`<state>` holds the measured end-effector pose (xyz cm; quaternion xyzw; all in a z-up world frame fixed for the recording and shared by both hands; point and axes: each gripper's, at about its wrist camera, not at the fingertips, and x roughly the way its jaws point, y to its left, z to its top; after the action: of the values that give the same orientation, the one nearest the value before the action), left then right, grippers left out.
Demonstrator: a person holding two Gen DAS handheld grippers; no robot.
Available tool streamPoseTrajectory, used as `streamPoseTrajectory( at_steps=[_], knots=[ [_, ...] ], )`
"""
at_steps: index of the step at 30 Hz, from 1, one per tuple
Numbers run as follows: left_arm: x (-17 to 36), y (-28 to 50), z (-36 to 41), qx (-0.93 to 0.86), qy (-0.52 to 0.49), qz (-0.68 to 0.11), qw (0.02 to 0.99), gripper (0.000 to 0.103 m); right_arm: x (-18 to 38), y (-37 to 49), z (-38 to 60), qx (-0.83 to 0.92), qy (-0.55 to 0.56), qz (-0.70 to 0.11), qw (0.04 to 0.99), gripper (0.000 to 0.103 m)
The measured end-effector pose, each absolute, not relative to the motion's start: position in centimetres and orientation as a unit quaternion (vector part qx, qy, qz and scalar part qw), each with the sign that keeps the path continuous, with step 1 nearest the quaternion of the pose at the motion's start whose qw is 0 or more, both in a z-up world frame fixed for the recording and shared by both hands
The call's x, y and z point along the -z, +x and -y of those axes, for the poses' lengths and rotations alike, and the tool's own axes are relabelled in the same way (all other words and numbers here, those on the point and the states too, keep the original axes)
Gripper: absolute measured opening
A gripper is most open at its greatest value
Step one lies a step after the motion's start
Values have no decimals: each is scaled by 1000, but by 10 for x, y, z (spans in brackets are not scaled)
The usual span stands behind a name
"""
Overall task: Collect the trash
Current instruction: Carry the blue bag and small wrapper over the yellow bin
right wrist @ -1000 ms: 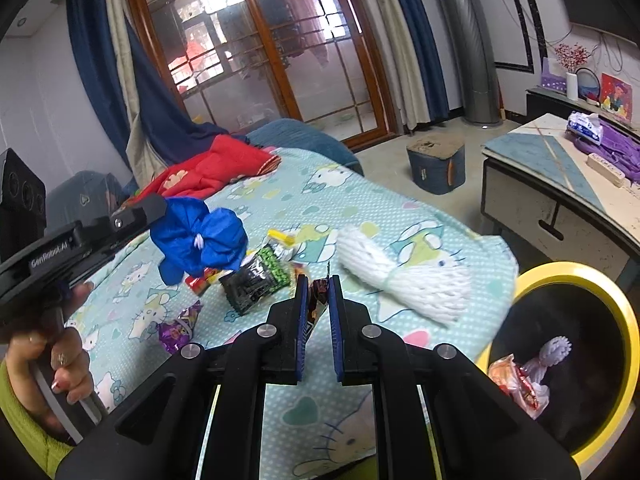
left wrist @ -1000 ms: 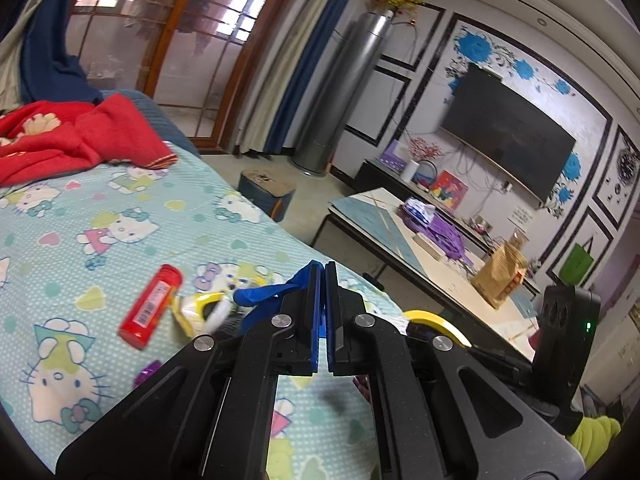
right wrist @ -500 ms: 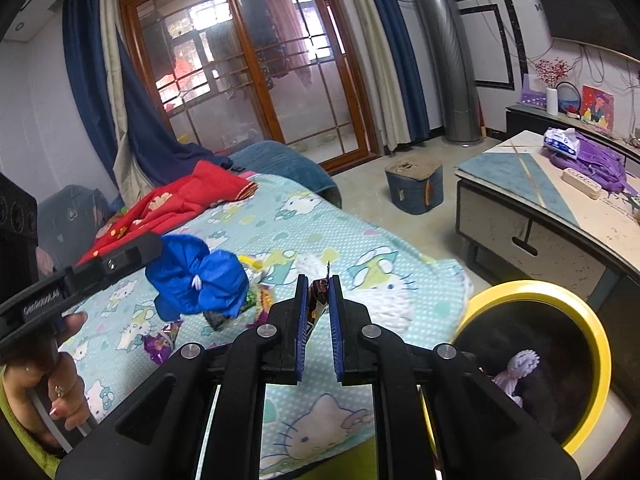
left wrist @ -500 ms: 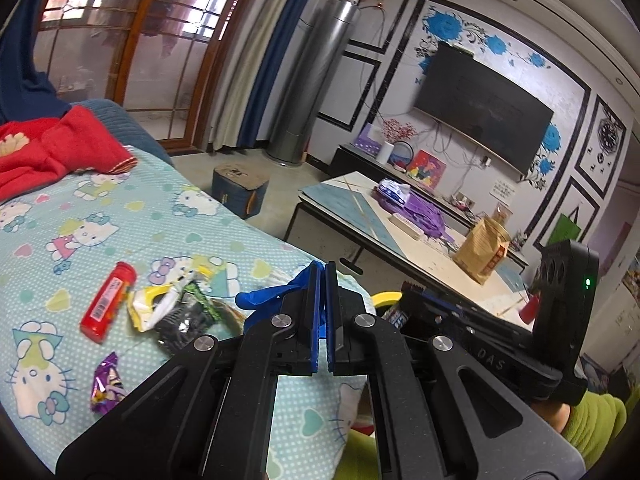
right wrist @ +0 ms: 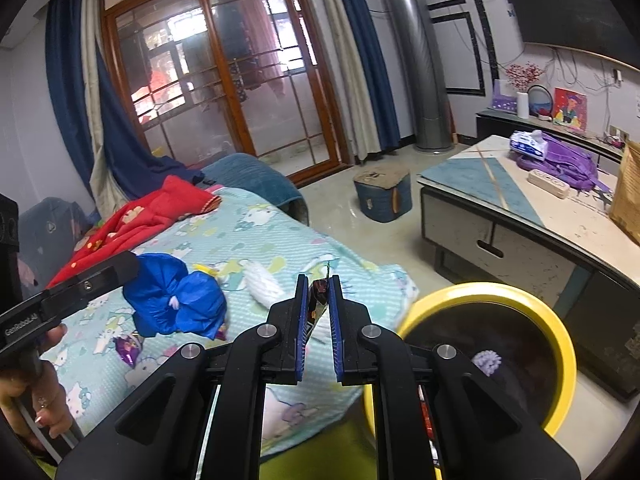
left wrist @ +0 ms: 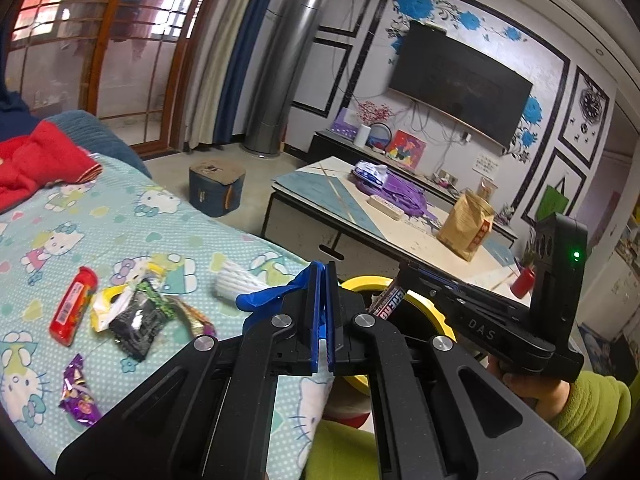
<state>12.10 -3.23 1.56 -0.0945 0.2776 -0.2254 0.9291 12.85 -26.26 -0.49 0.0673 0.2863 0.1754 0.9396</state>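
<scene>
Now both hands carry trash toward the yellow bin (right wrist: pixel 560 332): left gripper (left wrist: pixel 322 276) clamped on blue plastic (right wrist: pixel 176 300), right gripper (right wrist: pixel 318 288) pinching what looks like a snack wrapper (left wrist: pixel 390 302). Centre each over the opening before releasing.

Loose wrappers (left wrist: pixel 138 316) and a tube (left wrist: pixel 73 306) lie on the bedsheet (left wrist: pixel 120 216), a bin (right wrist: pixel 556 344) stands on the floor just beside its edge, and a low table (right wrist: pixel 532 216) stands behind the bin.
</scene>
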Motion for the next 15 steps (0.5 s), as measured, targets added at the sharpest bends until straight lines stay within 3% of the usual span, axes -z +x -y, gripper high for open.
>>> streamPoseTrajectory(
  at_steps=[15],
  knots=[
    [-5,120,93,273,-54,-282,918,0,13,123,316,-114,85,-278,950,10]
  ],
)
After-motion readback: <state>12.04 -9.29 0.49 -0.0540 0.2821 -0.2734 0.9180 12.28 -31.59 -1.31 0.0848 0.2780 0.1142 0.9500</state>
